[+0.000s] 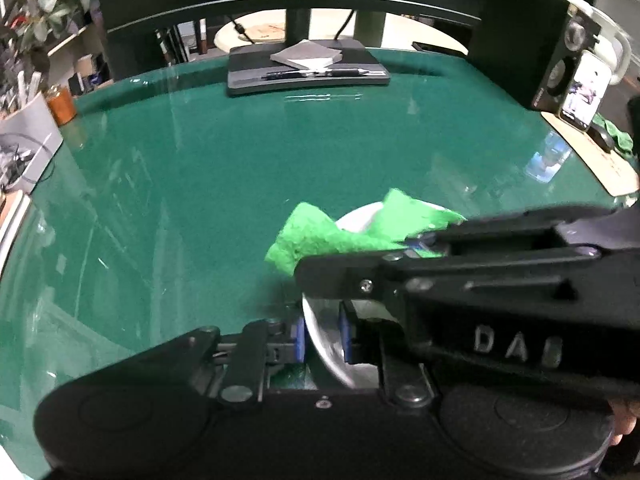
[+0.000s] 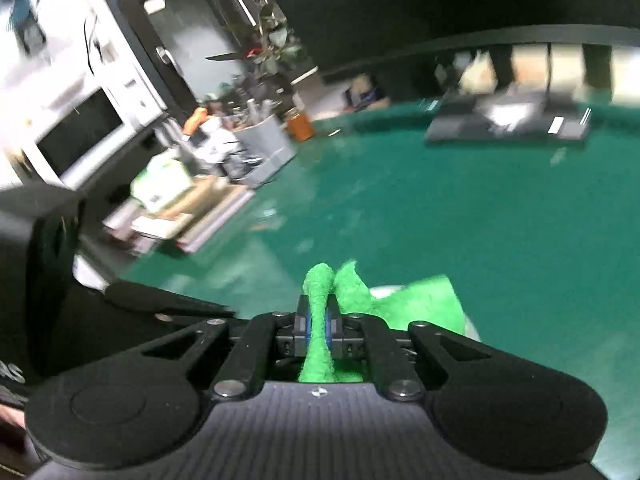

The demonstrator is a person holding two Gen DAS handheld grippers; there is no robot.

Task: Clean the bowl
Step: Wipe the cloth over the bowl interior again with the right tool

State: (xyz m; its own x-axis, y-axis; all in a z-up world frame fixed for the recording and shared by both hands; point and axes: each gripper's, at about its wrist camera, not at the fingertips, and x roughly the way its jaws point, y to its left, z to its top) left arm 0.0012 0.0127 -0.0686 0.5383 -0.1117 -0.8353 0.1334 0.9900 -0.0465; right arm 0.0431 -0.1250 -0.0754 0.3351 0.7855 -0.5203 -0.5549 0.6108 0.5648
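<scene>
Holding the bowl (image 1: 326,344) by its rim, your left gripper (image 1: 322,340) has its fingers (image 1: 297,338) clamped on the metal wall, one blue pad outside and one inside, low in the left wrist view. The bowl sits on the green bench (image 1: 280,140) close to you, with only part of its pale inside showing past the tools. Further right, your right gripper (image 2: 318,326) crosses over the bowl with its fingers (image 2: 303,328) pressed together on a bright green cloth (image 1: 340,232); a pinched fold of it stands up between the pads, and the loose part drapes over the bowl's far rim onto the bench.

You look to be in the wiping step: bowl steadied, cloth in hand and at the bowl. The right wrist view is blurred, so how much of the cloth is actually against the inside surface cannot be told.

The next move, as I judge it, calls for bringing the cloth down into the bowl and sweeping it round the inside wall. Keep the left grip firm, since a thin rim can slip or tip under the push. Mind that the draped tail does not drag the cloth off the rim.
</scene>
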